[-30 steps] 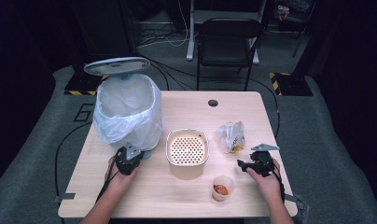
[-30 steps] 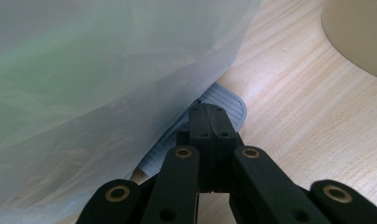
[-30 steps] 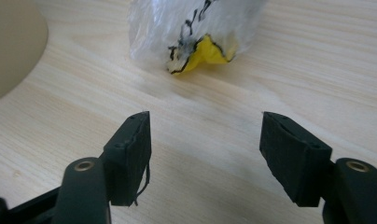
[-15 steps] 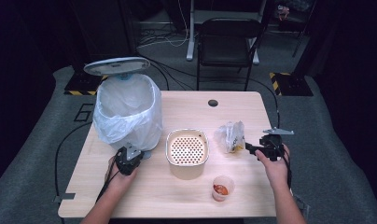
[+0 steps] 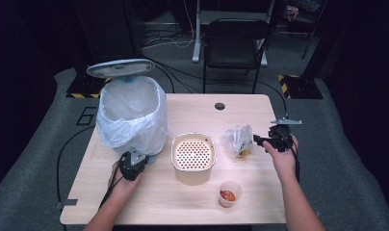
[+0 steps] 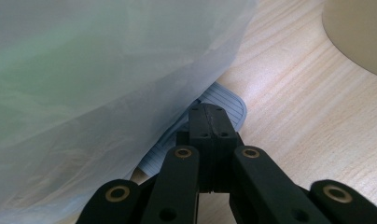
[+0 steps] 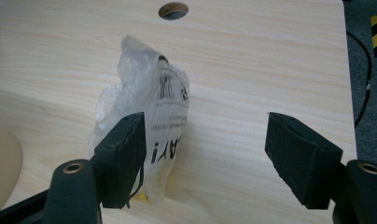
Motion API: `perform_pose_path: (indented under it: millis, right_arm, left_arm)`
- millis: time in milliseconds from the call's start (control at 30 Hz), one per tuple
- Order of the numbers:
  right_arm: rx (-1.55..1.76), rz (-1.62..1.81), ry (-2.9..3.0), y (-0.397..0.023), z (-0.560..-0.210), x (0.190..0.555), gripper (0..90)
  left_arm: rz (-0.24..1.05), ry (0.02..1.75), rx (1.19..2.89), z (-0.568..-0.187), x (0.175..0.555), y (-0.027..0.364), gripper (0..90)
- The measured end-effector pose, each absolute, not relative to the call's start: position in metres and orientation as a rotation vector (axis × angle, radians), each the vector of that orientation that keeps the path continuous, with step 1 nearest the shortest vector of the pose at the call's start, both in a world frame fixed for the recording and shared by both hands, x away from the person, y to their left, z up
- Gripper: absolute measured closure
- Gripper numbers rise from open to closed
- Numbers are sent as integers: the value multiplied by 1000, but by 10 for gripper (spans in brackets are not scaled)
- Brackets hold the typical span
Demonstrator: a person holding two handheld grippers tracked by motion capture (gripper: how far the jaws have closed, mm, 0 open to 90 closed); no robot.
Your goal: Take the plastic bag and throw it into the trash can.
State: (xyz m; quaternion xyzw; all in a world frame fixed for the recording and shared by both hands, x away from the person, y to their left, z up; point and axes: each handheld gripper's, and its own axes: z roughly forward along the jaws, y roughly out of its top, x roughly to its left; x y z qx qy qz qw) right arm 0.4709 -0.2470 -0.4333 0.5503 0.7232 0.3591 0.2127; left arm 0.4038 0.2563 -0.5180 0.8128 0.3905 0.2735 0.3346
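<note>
In the right gripper view the right gripper (image 7: 205,158) has its fingers (image 7: 123,156) spread wide, having just been opening, with bare wood between them and nothing pressed by the pads; the left finger stands in front of a crumpled clear plastic bag (image 7: 154,112) with black print, which lies on the table (image 7: 252,65) in the centre left of that frame, below the round cable hole (image 7: 173,10) near the top edge. In the high view this gripper (image 5: 260,141) sits at the right of the frame, held in a hand (image 5: 281,159) and aimed leftward at the bag (image 5: 237,140), which lies just beside its tips, to the right of the cream perforated container (image 5: 193,156) in the middle of the table. A small cup (image 5: 228,194) with something reddish inside stands below the bag, near the bottom edge of the table. In the left gripper view the left gripper (image 6: 210,122) has its fingers (image 6: 199,126) closed flat against each other with nothing between them, their tips over a ribbed grey pedal (image 6: 224,105) that pokes out from under the translucent liner (image 6: 93,74) of the bin. In the high view that gripper (image 5: 140,159) lies at the lower left, at the foot of the lined bin (image 5: 132,115), whose lid (image 5: 120,68) stands raised above it at the upper left.
</note>
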Motion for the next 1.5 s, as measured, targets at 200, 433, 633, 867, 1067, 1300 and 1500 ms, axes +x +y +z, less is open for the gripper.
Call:
perform_pose_path:
  millis: [200, 433, 633, 867, 1067, 1300, 1500]
  right_arm:
    - [1524, 1010, 2015, -238, -432, 486, 222]
    - [1503, 1001, 2058, -219, -436, 495, 168]
    - [1460, 972, 2108, -199, -440, 495, 155]
    - [1466, 963, 2148, -186, -454, 501, 144]
    - [1433, 930, 2190, -170, -464, 505, 143]
    - [1475, 917, 2229, -161, -482, 513, 142]
    - [1499, 886, 2255, -157, -495, 517, 143]
  left_arm:
    - [715, 1019, 2125, -518, 404, 256, 900]
    - [717, 1017, 2125, -518, 403, 256, 900]
    - [719, 1018, 2124, -518, 403, 256, 900]
    - [714, 1023, 2117, -518, 403, 255, 900]
    - [708, 1025, 2116, -518, 402, 255, 900]
    - [720, 1023, 2111, -519, 402, 255, 900]
    - [710, 1021, 2123, -518, 402, 255, 900]
